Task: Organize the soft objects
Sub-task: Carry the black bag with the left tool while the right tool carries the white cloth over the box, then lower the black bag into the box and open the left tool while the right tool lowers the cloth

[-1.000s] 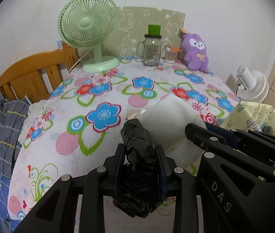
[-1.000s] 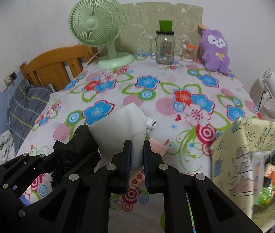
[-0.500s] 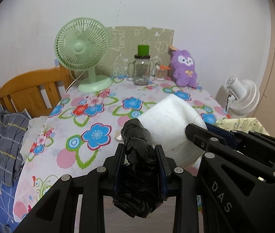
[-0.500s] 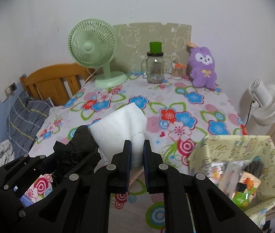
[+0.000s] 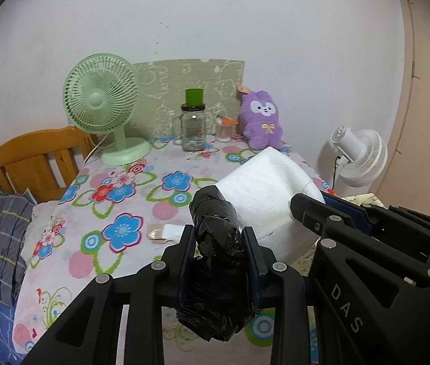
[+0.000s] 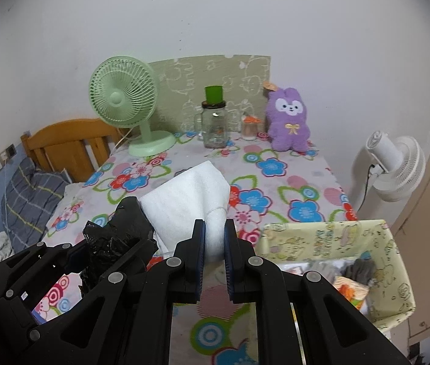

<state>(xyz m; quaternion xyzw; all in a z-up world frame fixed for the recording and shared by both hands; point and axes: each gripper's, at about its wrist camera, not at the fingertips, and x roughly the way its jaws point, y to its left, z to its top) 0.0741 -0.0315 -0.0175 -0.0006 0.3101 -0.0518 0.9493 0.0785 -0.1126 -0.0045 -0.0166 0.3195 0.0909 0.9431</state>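
One black plastic bundle (image 5: 218, 243) is clamped in the left gripper (image 5: 219, 243), one white cloth (image 6: 190, 200) is pinched in the right gripper (image 6: 214, 237), and two fans are seen.

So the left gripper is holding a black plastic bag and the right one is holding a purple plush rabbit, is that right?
Not quite. The left gripper does hold the black plastic bag, but the right gripper holds a white cloth, as the right wrist view shows. The purple plush rabbit sits at the table's far end.
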